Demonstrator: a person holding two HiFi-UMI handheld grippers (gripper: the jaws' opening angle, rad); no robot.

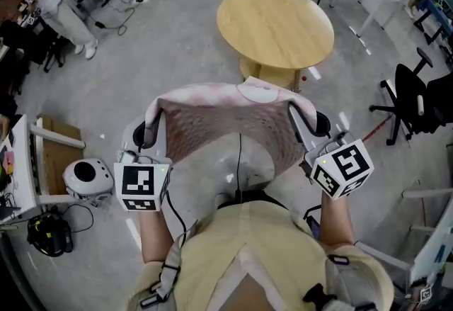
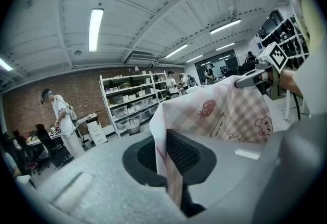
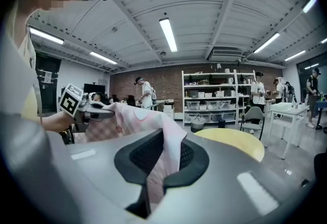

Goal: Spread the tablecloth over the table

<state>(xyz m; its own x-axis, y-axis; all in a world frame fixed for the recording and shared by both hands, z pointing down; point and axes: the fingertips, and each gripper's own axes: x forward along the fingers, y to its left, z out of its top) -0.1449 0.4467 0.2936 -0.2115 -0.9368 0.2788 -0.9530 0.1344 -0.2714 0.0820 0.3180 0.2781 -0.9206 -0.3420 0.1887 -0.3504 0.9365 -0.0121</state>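
A pink checked tablecloth (image 1: pixel 233 125) with strawberry and bear prints hangs stretched between my two grippers, just short of the round wooden table (image 1: pixel 276 26). My left gripper (image 1: pixel 151 120) is shut on the tablecloth's left corner (image 2: pixel 171 177), the fabric pinched between its dark pads. Over on the other side, my right gripper (image 1: pixel 301 118) is shut on the right corner (image 3: pixel 158 177). In the left gripper view the cloth (image 2: pixel 225 110) runs across to the right gripper (image 2: pixel 255 79). From the right gripper view the table (image 3: pixel 230 141) lies ahead to the right, and the left gripper (image 3: pixel 97 112) shows at the cloth's far end.
A black office chair (image 1: pixel 410 100) stands to the right of the table. A white round device (image 1: pixel 85 176) and a wooden bench (image 1: pixel 49 154) sit on the floor at left. A person in white (image 1: pixel 53 1) stands at the far left. Shelving racks (image 3: pixel 219 95) line the brick wall.
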